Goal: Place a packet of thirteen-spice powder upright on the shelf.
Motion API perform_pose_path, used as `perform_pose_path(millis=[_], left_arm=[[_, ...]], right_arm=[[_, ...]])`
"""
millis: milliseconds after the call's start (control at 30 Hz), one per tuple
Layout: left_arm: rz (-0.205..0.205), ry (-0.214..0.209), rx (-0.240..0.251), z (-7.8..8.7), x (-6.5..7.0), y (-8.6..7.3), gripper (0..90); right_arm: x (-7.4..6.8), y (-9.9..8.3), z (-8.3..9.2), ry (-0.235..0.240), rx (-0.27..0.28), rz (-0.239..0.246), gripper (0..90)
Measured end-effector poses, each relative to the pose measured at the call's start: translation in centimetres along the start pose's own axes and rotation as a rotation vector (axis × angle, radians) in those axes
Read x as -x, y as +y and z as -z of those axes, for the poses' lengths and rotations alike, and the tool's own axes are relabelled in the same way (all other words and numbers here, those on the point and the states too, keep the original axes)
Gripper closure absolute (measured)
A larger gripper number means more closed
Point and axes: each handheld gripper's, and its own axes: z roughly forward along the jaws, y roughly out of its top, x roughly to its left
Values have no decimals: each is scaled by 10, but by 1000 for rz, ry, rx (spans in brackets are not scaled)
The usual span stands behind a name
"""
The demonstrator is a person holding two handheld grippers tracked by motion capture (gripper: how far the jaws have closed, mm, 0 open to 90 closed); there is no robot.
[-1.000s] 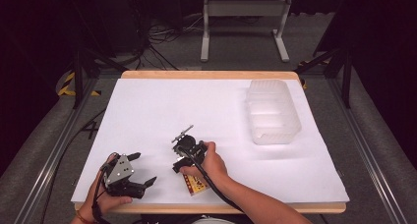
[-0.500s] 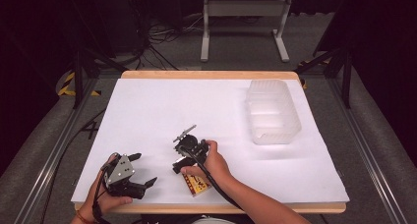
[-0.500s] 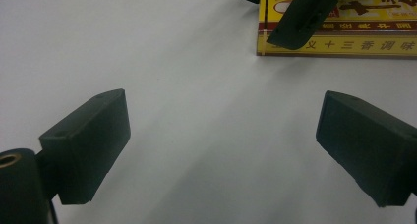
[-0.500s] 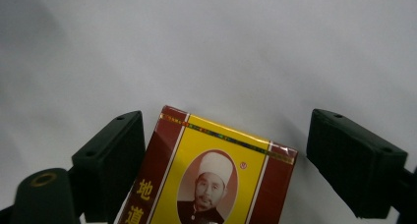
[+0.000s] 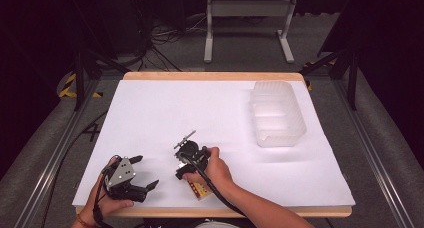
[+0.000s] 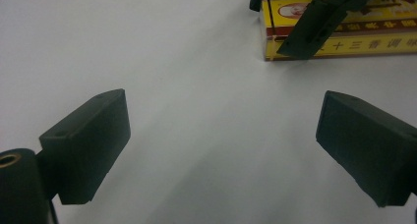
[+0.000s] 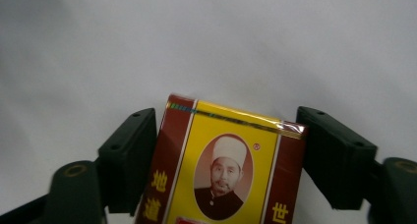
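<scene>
A yellow and dark red box (image 7: 228, 160) with a printed portrait and Chinese characters lies flat on the white table (image 5: 210, 113), near the front edge. My right gripper (image 7: 226, 135) has one black jaw against each long side of it, so it is shut on the box. In the high view the box (image 5: 198, 190) peeks out under the person's right hand, with the right gripper (image 5: 191, 180) above it. My left gripper (image 5: 145, 172) rests open at the front left, its jaws (image 6: 221, 135) wide apart over bare table. The box (image 6: 354, 42) lies ahead to the right.
A translucent plastic container (image 5: 276, 113) stands at the back right of the table. The wooden table edge (image 5: 210, 210) runs just in front of both hands. Beyond the table are a metal stand (image 5: 247, 23) and cables on the floor.
Almost nothing. The right hand and gripper have shifted very slightly over the box. The left gripper has stayed where it was.
</scene>
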Motion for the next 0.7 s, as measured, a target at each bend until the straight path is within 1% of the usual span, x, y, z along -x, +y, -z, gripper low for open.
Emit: perform_pose_path(millis=[67, 100, 200, 267, 367, 533, 600, 633, 700], left_arm=[[2, -1, 3, 0, 0, 0, 69], [5, -1, 2, 0, 0, 0, 69], [2, -3, 0, 0, 0, 0, 69], [1, -2, 0, 0, 0, 0, 69], [3, -4, 2, 0, 0, 0, 69], [8, -8, 3, 0, -1, 0, 69], [12, -8, 4, 0, -1, 0, 69], [9, -8, 6, 0, -1, 0, 69], [7, -11, 6, 0, -1, 1, 69]], right_arm=[[-3, 0, 1, -10, 12, 15, 298], [-4, 0, 2, 3, 12, 24, 306], [-3, -1, 5, 5, 29, 31, 314], [-3, -1, 7, 5, 35, 26, 319], [0, 0, 17, 0, 84, 31, 322], [9, -2, 34, 17, 164, 14, 323], [12, -2, 39, 11, 190, 6, 323], [14, -3, 42, 6, 203, 10, 323], [17, -4, 48, 16, 233, 6, 323]])
